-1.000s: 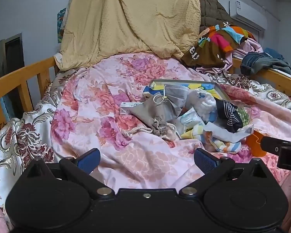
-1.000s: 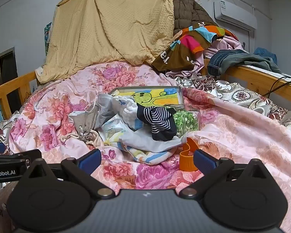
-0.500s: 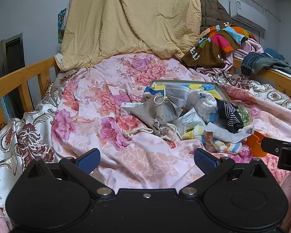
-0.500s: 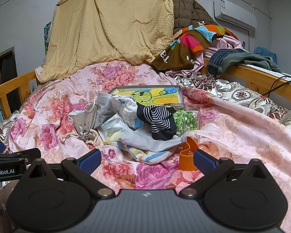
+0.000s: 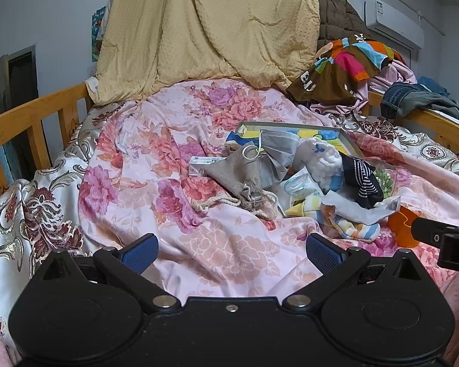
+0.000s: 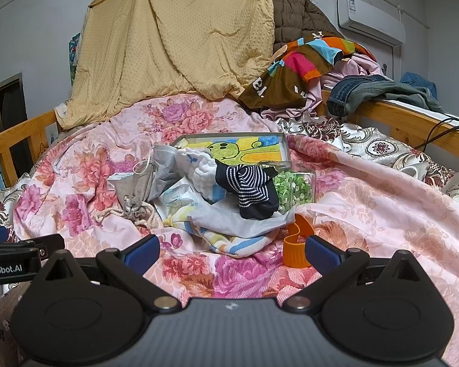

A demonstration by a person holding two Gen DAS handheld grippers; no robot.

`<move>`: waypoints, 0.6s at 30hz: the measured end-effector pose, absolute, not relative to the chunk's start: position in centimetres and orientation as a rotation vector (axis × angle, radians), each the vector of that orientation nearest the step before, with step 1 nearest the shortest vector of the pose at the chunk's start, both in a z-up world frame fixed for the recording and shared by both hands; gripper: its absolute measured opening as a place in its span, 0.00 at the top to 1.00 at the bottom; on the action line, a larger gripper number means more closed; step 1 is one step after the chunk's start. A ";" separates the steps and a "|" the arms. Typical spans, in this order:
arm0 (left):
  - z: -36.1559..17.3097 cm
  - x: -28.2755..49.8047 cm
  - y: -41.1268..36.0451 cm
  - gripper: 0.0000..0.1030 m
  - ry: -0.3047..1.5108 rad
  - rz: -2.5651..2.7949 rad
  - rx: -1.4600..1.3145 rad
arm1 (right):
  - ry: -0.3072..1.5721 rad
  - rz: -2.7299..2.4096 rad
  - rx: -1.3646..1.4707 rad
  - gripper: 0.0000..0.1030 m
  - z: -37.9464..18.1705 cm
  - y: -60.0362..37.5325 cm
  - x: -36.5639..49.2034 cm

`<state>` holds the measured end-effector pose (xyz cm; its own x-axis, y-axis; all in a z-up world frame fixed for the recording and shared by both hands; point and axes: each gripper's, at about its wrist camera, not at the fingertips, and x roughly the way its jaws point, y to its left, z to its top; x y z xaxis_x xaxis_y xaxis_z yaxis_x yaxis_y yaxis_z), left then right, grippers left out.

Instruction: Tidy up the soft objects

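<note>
On the bed, over a pink floral quilt (image 5: 229, 244), a heap of soft things is lying in the middle: a grey drawstring pouch (image 5: 244, 177), a grey face mask (image 5: 278, 146), a white fluffy cloth (image 5: 321, 159), a dark striped sock (image 6: 251, 189) and a pale striped cloth (image 6: 229, 238) are sitting piled together, partly overlapping a flat picture box (image 6: 260, 146). An orange plastic piece (image 6: 296, 250) is standing just beside the heap, near the right tongs (image 6: 231, 250). Both tongs are hovering low over the quilt, short of the heap; the left tongs (image 5: 231, 249) are gaping wide with nothing between the blue pads, and the right tongs are spread just as wide and gripping nothing. A yellow blanket (image 5: 205, 30) is hanging behind the bed, and clothes are lying piled along the wooden rail (image 6: 413, 125).
</note>
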<state>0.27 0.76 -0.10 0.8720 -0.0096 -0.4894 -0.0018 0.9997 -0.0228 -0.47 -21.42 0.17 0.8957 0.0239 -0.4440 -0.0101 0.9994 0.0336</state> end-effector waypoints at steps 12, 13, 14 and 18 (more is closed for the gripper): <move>-0.1 0.4 0.9 0.01 0.509 0.006 -0.025 | 0.461 0.018 0.031 0.00 0.2 -21.4 -0.5; -0.1 0.4 0.8 0.01 0.509 0.006 -0.025 | 0.461 0.018 0.031 0.00 0.1 -21.4 -0.5; -0.1 0.4 0.8 0.01 0.509 0.006 -0.025 | 0.461 0.018 0.031 0.00 0.2 -21.4 -0.5; -0.2 0.4 0.8 0.01 0.508 0.006 -0.024 | 0.462 0.018 0.031 0.00 0.1 -21.4 -0.5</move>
<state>0.38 0.84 -0.17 0.8735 -0.0003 -0.4868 -0.0118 0.9997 -0.0217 -0.46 -21.44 0.15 0.8951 0.0245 -0.4451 -0.0102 0.9994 0.0344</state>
